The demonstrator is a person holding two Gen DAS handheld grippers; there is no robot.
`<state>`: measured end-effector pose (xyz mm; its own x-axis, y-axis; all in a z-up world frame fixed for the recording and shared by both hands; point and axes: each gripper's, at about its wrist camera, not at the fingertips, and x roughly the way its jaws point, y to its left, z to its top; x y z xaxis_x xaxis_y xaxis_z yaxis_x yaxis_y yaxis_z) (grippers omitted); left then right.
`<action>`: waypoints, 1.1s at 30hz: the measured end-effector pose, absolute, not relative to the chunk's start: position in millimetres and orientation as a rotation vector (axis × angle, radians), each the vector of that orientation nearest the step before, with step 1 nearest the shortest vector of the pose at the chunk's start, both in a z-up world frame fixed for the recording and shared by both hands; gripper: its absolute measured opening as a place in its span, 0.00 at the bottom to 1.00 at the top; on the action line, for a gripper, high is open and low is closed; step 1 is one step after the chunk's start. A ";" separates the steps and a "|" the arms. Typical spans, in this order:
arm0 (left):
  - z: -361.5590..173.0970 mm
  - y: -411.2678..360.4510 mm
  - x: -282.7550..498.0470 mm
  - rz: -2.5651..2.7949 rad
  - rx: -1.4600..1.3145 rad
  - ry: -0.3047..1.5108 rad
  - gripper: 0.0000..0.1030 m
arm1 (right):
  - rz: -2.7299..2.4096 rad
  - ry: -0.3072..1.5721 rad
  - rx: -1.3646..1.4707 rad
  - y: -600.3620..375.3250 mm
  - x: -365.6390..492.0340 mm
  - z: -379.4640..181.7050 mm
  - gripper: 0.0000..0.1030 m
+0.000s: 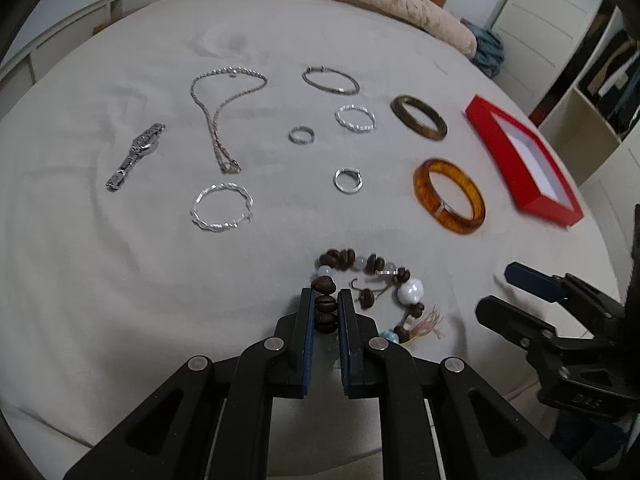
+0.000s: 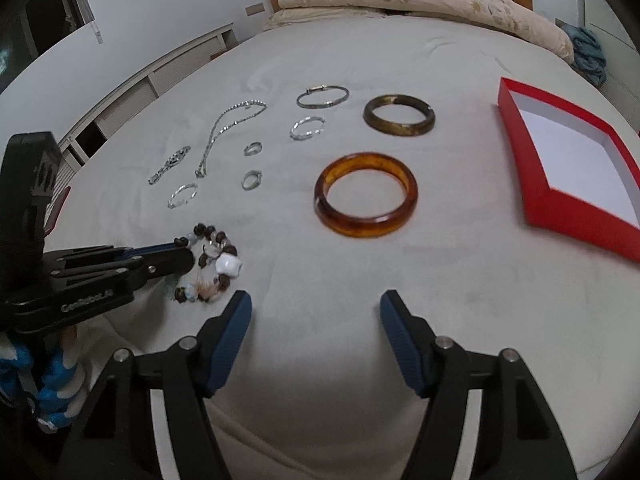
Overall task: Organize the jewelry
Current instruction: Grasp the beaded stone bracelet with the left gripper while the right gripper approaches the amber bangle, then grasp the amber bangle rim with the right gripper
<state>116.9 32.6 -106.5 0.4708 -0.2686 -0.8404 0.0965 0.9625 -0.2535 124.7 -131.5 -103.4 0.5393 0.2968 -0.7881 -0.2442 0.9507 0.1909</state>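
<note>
Left hand-held gripper [image 1: 325, 300] is pinching the beaded bracelet [image 1: 372, 284] lying on the bed [image 1: 120, 280], beginning the pick-up, while the right hand-held gripper [image 2: 316, 304] is waiting spread apart; next, lifting toward the red box [image 2: 560, 208] probably needs a firm hold.

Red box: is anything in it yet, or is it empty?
Empty as far as shown. The red box shows only bare white floor in the right wrist view; the near wall hides a strip. All jewelry lies on the bed.
</note>
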 end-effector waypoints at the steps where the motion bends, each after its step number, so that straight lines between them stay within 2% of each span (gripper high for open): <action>1: -103.8 34.7 116.7 -0.227 -0.188 1.051 0.10 | 0.325 0.944 0.056 -130.9 127.3 -102.7 0.63; 5: -97.0 37.7 118.7 -0.234 -0.206 1.033 0.10 | 0.345 0.927 0.043 -127.1 137.2 -99.6 0.62; 9: -93.3 39.0 118.8 -0.238 -0.220 1.026 0.10 | 0.372 0.916 0.021 -121.5 150.4 -96.8 0.49; 13: -91.2 37.3 119.6 -0.246 -0.228 1.022 0.10 | 0.399 0.932 0.013 -117.3 166.2 -98.8 0.46; 17: -90.3 34.8 122.0 -0.251 -0.235 1.018 0.10 | 0.428 0.966 0.004 -113.6 181.5 -103.2 0.33; 25: -90.5 34.9 122.6 -0.255 -0.249 1.017 0.10 | 0.469 0.938 0.020 -114.2 188.5 -84.6 0.33; 29: -88.7 35.0 123.0 -0.259 -0.251 1.014 0.10 | 0.446 0.974 -0.046 -112.0 202.3 -93.1 0.33; 33: -87.7 35.9 124.4 -0.257 -0.254 1.014 0.10 | 0.440 1.039 -0.111 -107.1 217.1 -110.7 0.26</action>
